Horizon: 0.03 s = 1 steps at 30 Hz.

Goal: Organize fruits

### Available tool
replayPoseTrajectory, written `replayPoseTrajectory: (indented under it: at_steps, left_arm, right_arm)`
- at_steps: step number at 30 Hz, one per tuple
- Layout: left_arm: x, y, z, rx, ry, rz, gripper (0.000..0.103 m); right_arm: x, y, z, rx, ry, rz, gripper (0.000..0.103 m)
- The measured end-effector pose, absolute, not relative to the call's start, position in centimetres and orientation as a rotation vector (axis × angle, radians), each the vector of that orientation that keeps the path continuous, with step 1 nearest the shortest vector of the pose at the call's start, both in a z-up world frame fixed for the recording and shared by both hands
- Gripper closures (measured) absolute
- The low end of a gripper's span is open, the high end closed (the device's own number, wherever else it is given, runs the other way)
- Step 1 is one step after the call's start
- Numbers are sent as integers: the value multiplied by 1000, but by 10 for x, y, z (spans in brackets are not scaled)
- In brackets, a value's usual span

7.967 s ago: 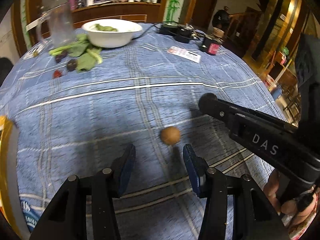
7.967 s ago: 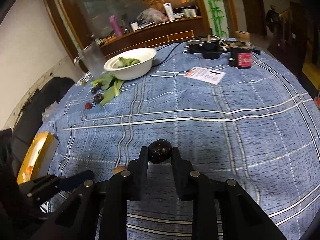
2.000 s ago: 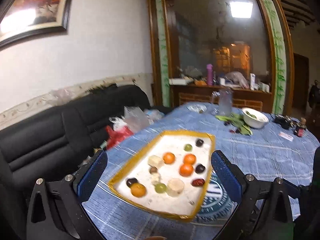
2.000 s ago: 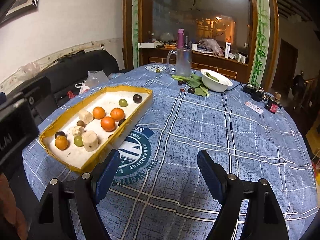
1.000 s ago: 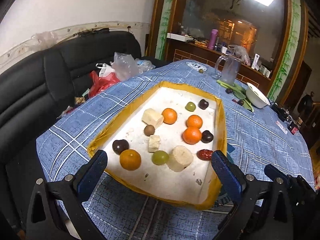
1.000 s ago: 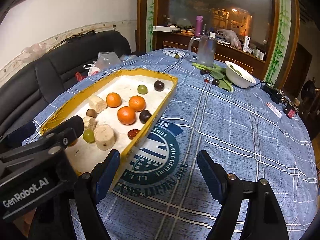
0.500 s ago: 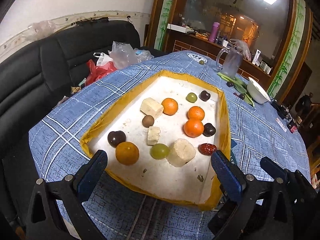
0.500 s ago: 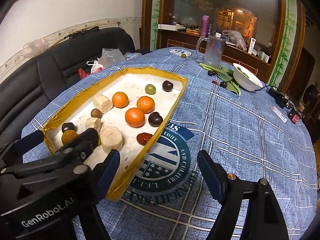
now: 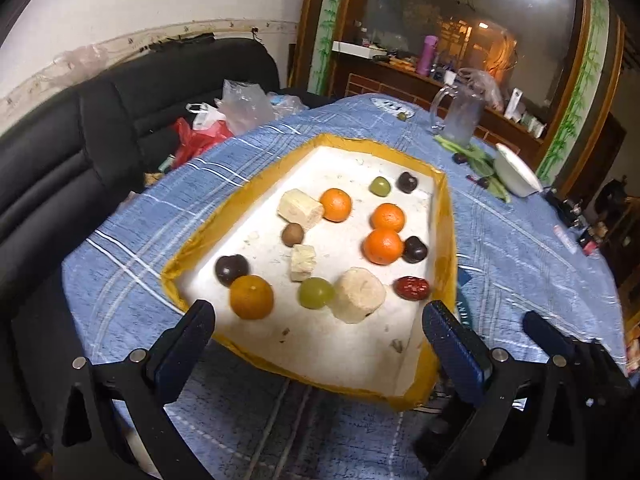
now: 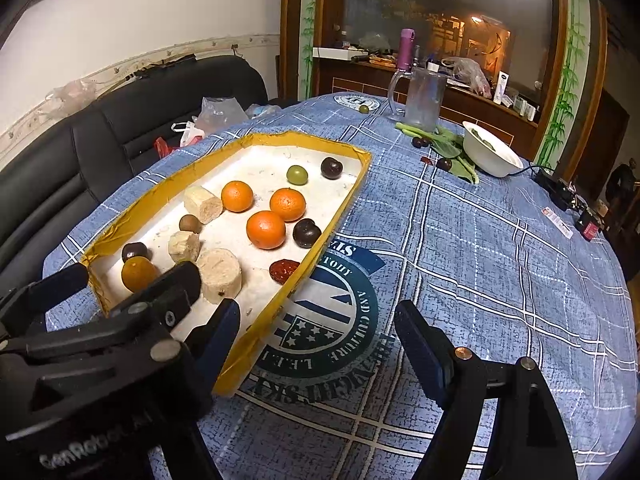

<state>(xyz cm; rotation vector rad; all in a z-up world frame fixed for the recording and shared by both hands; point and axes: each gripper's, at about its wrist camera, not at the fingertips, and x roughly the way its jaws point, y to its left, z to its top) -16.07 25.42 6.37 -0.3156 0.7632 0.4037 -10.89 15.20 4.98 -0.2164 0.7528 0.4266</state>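
A yellow-rimmed white tray lies on the blue checked tablecloth. It holds several oranges, green grapes, dark plums, a red date, a small brown fruit and pale cut chunks. My left gripper hangs open over the tray's near end, holding nothing. My right gripper stands open over the cloth's round emblem beside the tray's right rim, also holding nothing. One of its fingers shows at the lower right of the left wrist view.
Farther back on the table stand a glass jug, a white bowl, leafy greens with loose dark fruits and a lone green grape. Small devices sit at the right edge. A black sofa with plastic bags lies left.
Eight seconds ago the right gripper held a dark plum; it is now open and holds nothing. Over the last second the left gripper tipped slightly further down toward the tray; the right kept still.
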Motion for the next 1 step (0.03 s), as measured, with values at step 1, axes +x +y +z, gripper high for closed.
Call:
replayPoseTrajectory:
  at_steps: [1]
  left_arm:
    - [-161, 254, 66, -309, 764, 407, 0]
  right_arm:
    - [-110, 150, 51, -212, 749, 428, 20]
